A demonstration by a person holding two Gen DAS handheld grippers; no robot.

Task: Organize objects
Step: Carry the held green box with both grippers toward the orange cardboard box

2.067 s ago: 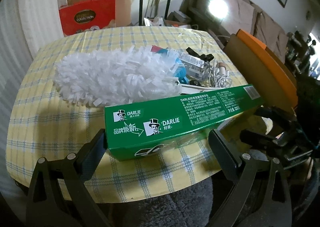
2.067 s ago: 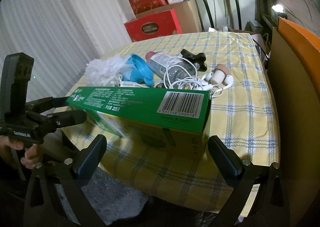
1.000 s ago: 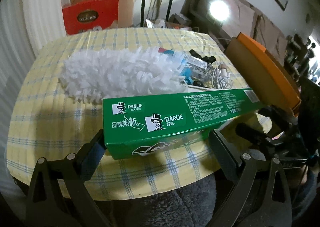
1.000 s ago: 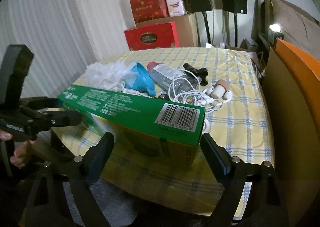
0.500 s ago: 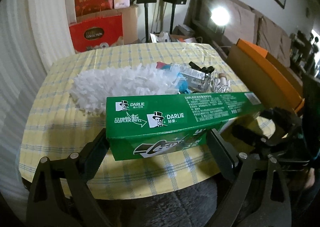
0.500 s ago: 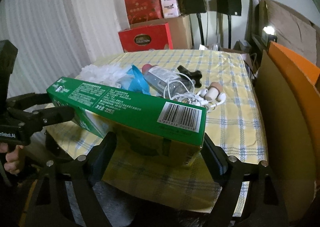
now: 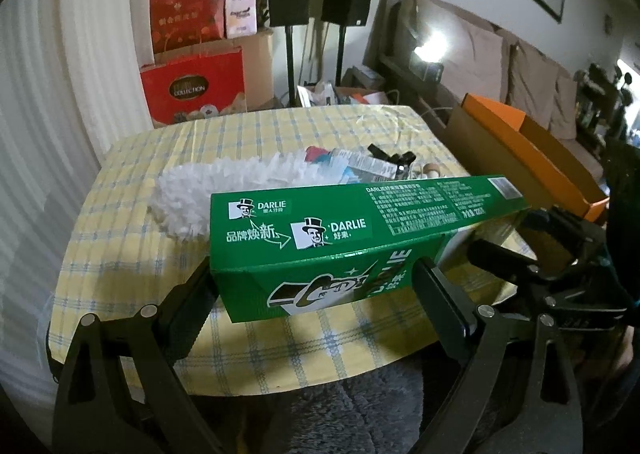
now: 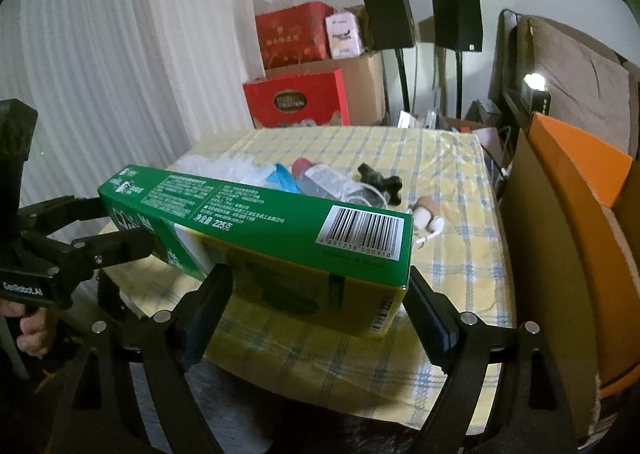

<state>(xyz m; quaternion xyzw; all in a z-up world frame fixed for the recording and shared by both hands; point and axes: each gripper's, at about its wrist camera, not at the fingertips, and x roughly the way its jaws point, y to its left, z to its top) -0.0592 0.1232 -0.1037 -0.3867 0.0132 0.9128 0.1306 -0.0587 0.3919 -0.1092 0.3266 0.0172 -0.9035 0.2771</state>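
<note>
Through the left wrist camera, my left gripper [image 7: 312,286] clamps one end of the green Darlie toothpaste box [image 7: 360,230], its pads pressed on both sides, with the box lifted clear above the near edge of the checked yellow tablecloth [image 7: 132,238]. Beyond the box lie the white duster [image 7: 224,193], a plastic bottle [image 7: 360,161] and a tangle of white cable, unsorted.

Through the right wrist camera, my right gripper [image 8: 316,294] spans the barcode end of the same box [image 8: 280,221], jaws set wide and touching its sides. The orange-lined cardboard box [image 8: 568,238] stands right of the toothpaste box. I judge the sorting barely begun: one item is in hand and everything else is left.
</note>
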